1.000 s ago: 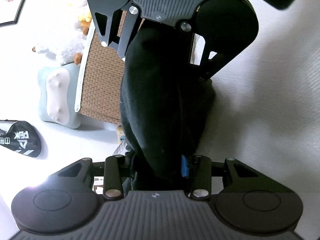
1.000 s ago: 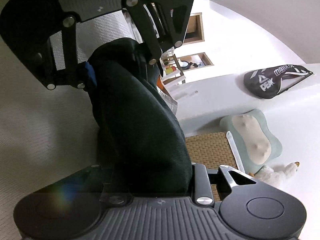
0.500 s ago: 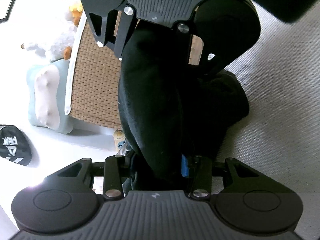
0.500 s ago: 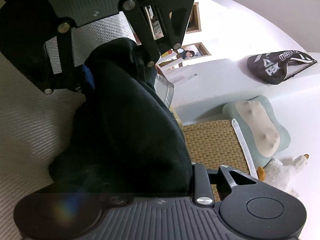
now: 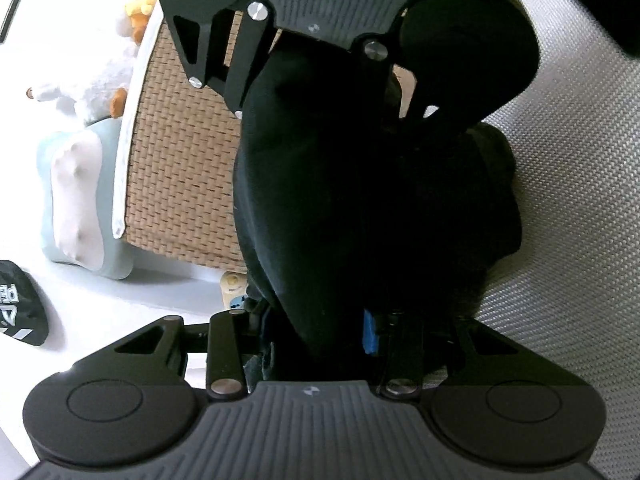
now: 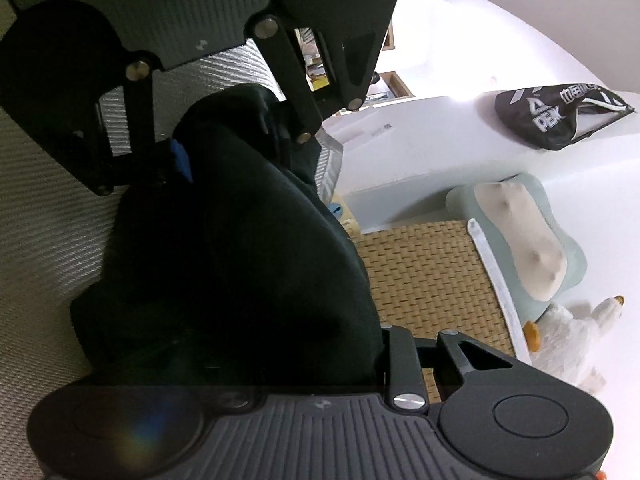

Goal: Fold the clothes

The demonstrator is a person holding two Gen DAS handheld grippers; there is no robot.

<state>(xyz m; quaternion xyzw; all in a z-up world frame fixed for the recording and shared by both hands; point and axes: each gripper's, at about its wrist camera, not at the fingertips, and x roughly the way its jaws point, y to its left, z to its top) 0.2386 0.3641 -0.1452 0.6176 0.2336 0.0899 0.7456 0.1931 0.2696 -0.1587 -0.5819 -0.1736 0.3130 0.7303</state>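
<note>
Because each gripper faces the other, the left gripper (image 5: 320,320) and right gripper (image 6: 280,356) are both clamped on the black garment (image 5: 340,200), stretched between them with its slack touching the grey bedcover (image 5: 560,240) at four o'clock, probably to lay it flat.

The bunched black garment (image 5: 360,208) fills the way ahead, with the woven mat (image 5: 180,184) and pale cushion (image 5: 76,196) crowding one side. Bare grey textured surface (image 5: 580,200) (the other side) lies unblocked.
</note>
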